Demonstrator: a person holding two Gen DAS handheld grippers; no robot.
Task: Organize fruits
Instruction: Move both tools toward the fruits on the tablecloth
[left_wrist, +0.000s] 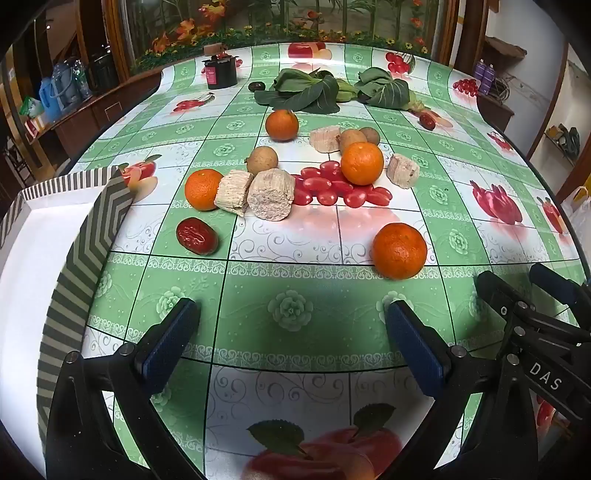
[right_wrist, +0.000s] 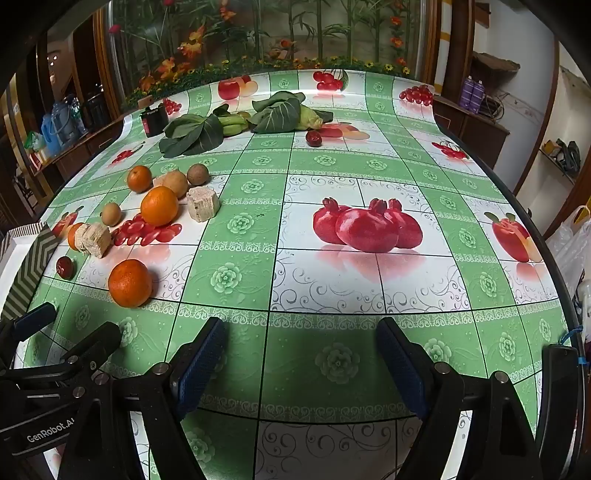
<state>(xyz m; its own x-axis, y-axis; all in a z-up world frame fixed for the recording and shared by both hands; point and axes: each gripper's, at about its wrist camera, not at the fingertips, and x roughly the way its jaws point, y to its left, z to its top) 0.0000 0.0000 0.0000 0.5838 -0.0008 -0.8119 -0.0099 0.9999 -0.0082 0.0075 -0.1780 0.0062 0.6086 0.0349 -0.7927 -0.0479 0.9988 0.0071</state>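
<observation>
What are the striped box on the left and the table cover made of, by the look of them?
The striped box looks like printed cardboard: thin, stiff walls, matte chevron stripes, plain white inside. The table cover looks like glossy plastic or oilcloth: it carries printed fruit pictures and a soft sheen, though the exact material cannot be settled.

Both wrist views look low across the table (left_wrist: 295, 317) from its near edge, sharing the orange (left_wrist: 399, 250) cluster.

four oranges (left_wrist: 399, 250) | three longans (left_wrist: 262, 159) | two red dates (left_wrist: 197, 236)
</observation>
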